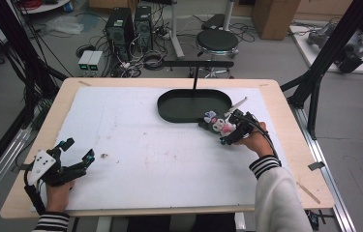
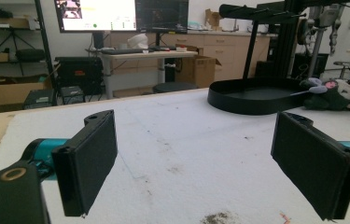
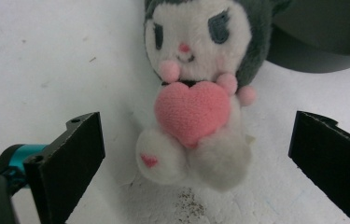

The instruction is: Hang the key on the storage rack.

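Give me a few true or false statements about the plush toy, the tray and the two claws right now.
1. The right claw is open with the grey and white plush toy holding a pink heart between its jaws. True.
2. The plush toy lies inside the black oval tray. False: it lies on the white table cover, just outside the tray's rim.
3. The left claw grips the tray. False: it is open, holding nothing, far from the tray.
4. The tray has nothing in it. True.
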A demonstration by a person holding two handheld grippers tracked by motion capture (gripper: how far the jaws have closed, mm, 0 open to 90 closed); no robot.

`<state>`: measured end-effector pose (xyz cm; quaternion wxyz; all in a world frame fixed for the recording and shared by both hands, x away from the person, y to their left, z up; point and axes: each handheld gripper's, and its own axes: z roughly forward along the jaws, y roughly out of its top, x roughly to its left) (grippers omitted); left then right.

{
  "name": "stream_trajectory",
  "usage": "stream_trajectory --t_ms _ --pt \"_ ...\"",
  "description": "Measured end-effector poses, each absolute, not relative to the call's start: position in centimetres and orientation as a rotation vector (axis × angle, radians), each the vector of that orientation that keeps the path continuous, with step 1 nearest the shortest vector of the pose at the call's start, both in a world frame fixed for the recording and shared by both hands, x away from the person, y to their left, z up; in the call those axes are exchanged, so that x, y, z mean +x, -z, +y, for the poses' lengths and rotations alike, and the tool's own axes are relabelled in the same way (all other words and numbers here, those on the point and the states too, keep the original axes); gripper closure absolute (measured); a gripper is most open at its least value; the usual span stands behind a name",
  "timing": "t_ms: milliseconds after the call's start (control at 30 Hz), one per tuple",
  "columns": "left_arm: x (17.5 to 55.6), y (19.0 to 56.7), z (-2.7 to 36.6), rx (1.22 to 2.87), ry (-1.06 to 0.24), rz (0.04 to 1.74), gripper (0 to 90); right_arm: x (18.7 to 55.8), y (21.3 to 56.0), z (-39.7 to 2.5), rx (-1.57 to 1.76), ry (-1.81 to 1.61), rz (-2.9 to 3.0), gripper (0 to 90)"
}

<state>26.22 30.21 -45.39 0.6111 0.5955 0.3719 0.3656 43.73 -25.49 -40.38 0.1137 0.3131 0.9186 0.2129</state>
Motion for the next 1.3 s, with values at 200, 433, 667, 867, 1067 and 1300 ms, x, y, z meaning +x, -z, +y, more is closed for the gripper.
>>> stream_trajectory --t_ms 200,433,667,867,1067,1300 --pt "26.2 45.4 30.2 1.376 -0.845 0.857 14.9 44.0 40.9 -25.3 0.935 -0.608 2.744 19.5" --pt "26.2 45.4 30.2 1.371 -0.842 0.86 15.0 44.0 40.8 -24.8 0.908 -0.535 2.723 48.8" --pt "26.2 45.4 30.2 1.372 -0.842 0.86 15.0 43.7 40.5 -24.7 0.907 -0.519 2.706 56.0" --pt "26.2 45.4 30.2 1.375 -0.845 0.858 15.0 43.6 40.1 -24.8 0.908 -0.572 2.704 57.2" --pt "26.2 45.4 30.2 1.375 -0.845 0.858 15.0 43.4 39.4 -25.4 0.953 -0.648 2.659 57.4" --pt "26.2 45.4 30.2 1.376 -0.845 0.857 15.0 43.1 37.6 -26.7 0.998 -0.848 2.533 57.4"
